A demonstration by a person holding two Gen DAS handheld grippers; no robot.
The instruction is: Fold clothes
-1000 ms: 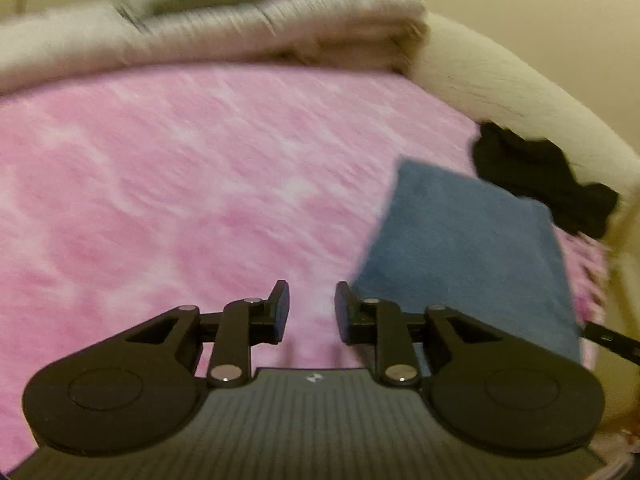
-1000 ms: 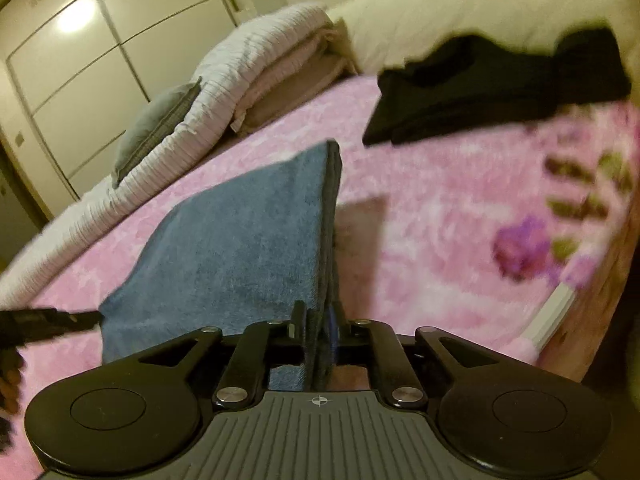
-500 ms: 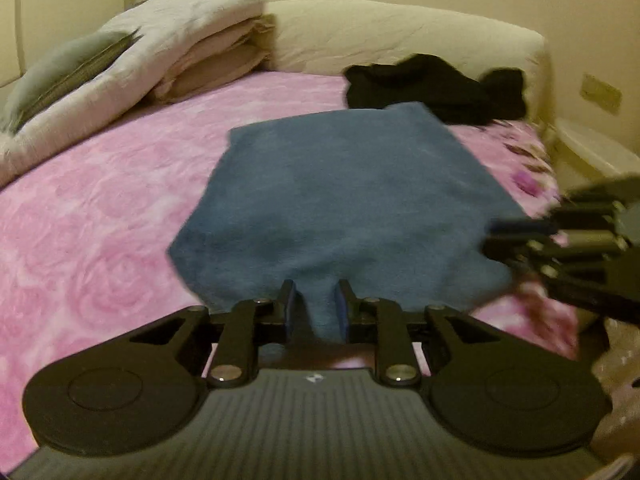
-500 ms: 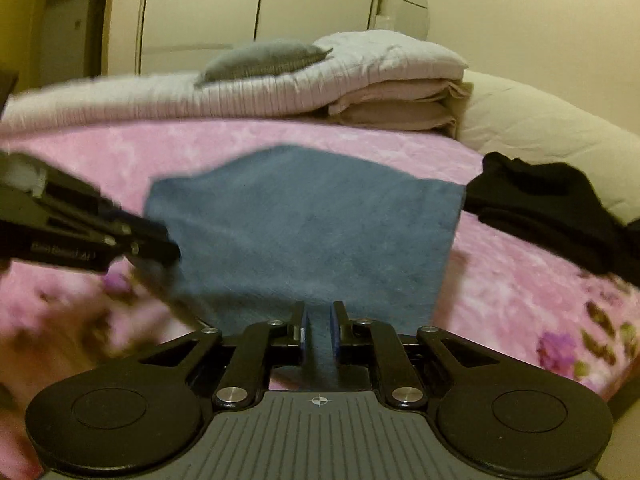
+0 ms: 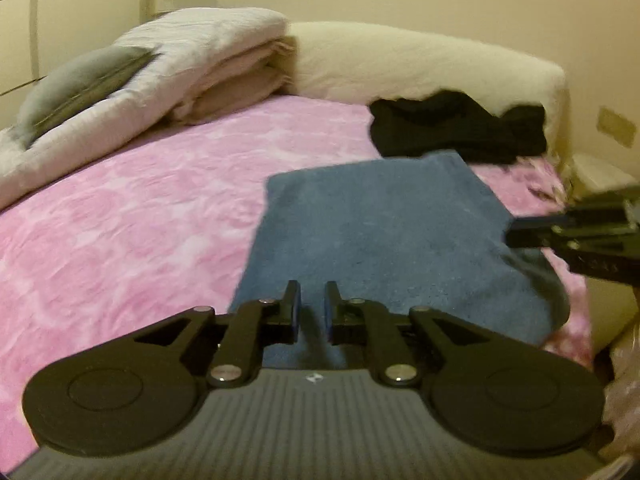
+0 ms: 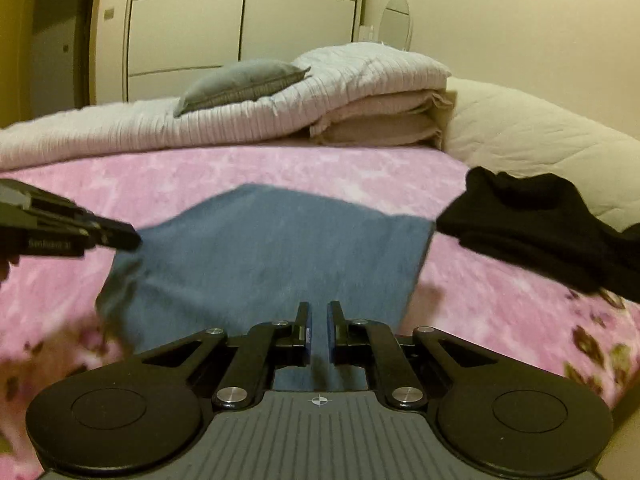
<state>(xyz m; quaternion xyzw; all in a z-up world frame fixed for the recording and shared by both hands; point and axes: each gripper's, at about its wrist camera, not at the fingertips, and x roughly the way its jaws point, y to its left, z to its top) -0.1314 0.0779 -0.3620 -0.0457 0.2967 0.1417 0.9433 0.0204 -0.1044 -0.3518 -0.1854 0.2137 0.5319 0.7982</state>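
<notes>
Pink, plush, mottled bedspread fills both views. On it, a blue terry towel lies flat at frame centre, a crumpled black garment beyond its far corner. Both the left gripper and right gripper hover low over the towel's near edge, jaws slightly parted, gripping nothing.

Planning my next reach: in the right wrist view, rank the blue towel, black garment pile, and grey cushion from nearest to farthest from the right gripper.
1. Blue terry towel: directly ahead, its near edge between the right gripper fingers.
2. Black crumpled garment pile: ahead, to the right, on the pink bedspread.
3. Grey cushion: far back, left of centre, atop the white ribbed quilt.
</notes>
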